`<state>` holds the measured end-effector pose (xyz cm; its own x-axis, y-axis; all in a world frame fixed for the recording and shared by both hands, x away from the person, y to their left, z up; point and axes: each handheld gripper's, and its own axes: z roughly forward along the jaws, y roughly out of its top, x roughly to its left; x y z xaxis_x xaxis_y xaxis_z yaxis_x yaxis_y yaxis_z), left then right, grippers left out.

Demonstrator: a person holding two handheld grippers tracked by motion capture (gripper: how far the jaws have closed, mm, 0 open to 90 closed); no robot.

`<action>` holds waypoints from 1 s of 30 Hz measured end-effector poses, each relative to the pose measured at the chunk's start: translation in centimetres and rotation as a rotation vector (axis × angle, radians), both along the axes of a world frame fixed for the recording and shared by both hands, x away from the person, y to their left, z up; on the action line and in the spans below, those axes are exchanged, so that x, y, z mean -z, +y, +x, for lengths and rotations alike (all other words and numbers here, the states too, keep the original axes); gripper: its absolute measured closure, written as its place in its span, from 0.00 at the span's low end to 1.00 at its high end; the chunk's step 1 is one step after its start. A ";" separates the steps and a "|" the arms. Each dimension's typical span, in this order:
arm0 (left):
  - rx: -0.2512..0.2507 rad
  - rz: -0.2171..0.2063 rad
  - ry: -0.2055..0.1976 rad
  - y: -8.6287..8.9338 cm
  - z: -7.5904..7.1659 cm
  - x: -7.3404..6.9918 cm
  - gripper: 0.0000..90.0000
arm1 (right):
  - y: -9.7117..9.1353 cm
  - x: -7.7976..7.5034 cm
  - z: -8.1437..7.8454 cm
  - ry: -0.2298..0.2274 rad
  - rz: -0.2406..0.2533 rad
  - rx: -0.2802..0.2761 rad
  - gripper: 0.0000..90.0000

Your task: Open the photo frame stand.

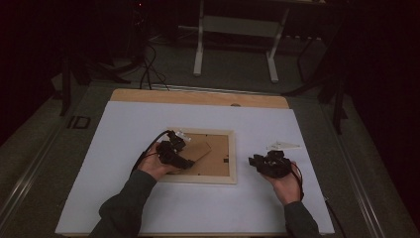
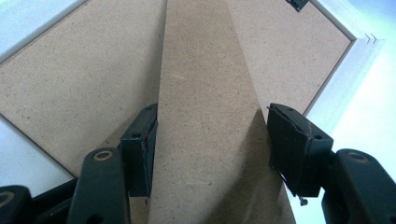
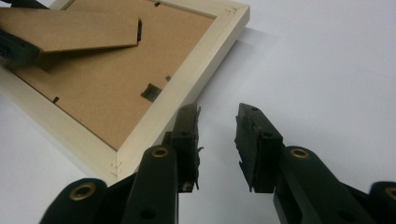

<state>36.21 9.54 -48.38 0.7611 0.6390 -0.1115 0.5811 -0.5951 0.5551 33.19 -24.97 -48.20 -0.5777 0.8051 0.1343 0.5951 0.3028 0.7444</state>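
Between our left gripper's (image 2: 208,149) parted jaws runs the picture frame's (image 1: 200,155) fold-out stand (image 2: 205,107), one pad touching its edge, likely so we can swing it. Beside that frame's right rim, our right gripper (image 3: 217,140) waits with jaws apart, empty, over the white table (image 1: 124,124).

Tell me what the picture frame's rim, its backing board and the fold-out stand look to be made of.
Rim: pale, apparently unfinished wood, with visible corner joints. Backing board: brown, matte, finely speckled, probably fibreboard (MDF or hardboard). Fold-out stand: same brown fibrous look, likely the same board.
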 end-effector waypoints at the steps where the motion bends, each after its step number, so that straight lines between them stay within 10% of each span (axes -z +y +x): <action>1: 0.001 0.001 -0.002 0.0 0.0 0.0 0.44 | 0.1 -0.1 0.2 -0.001 -0.010 -0.004 0.76; 30: -0.008 0.015 -0.075 -0.2 -1.4 -0.6 0.44 | 2.7 -1.4 4.2 0.080 -0.130 -0.081 0.71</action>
<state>34.82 9.32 -47.81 0.7619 0.6461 -0.0448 0.5426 -0.5990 0.5888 37.36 -22.28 -46.78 -0.6332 0.7698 0.0802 0.6203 0.4428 0.6475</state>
